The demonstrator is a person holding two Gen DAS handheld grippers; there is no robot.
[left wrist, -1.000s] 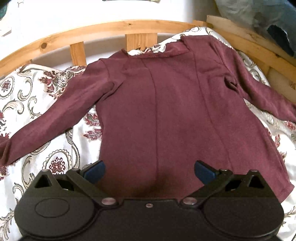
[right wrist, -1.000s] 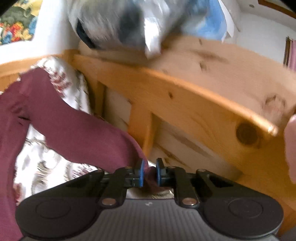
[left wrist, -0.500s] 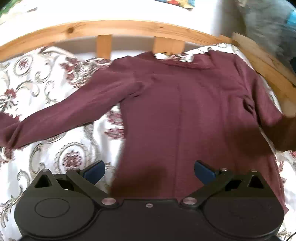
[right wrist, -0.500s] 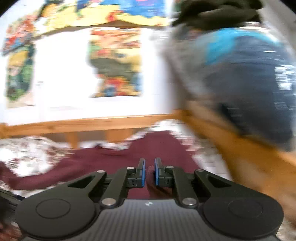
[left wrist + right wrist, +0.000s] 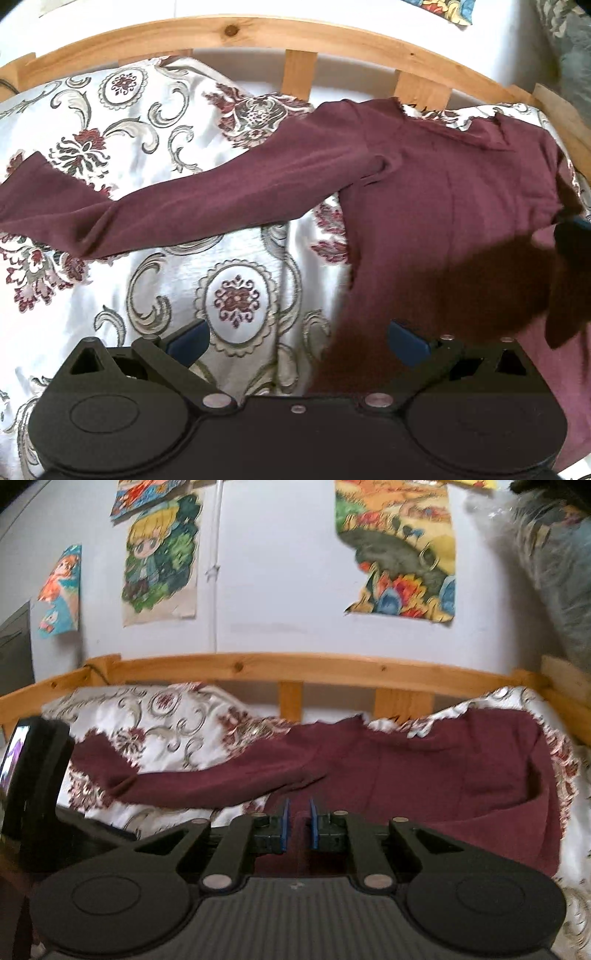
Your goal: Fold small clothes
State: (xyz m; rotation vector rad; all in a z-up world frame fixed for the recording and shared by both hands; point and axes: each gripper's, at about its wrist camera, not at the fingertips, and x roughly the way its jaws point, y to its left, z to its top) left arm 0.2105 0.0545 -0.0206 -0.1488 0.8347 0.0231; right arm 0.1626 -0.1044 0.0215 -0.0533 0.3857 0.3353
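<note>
A maroon long-sleeved top [image 5: 443, 206] lies flat on a floral bedspread [image 5: 147, 288], one sleeve [image 5: 207, 199] stretched out to the left. My left gripper [image 5: 297, 338] is open and empty, low over the top's lower left edge. My right gripper [image 5: 297, 825] has its pads a narrow gap apart, with maroon cloth [image 5: 299, 853] showing between and below them. It hovers over the top's body [image 5: 424, 775], and the right sleeve is folded across it. The right gripper also shows at the right edge of the left wrist view [image 5: 570, 236].
A wooden bed rail [image 5: 258, 31] with slats runs behind the top and continues along the right side [image 5: 565, 698]. Posters [image 5: 399, 550] hang on the wall. A bundle of bedding [image 5: 554, 561] sits at the upper right. The left gripper's body [image 5: 40, 775] is at the left.
My right gripper carried the right sleeve end from the bed rail inward over the top's body, and its pads now stand slightly wider apart. My left gripper moved left, staying open.
</note>
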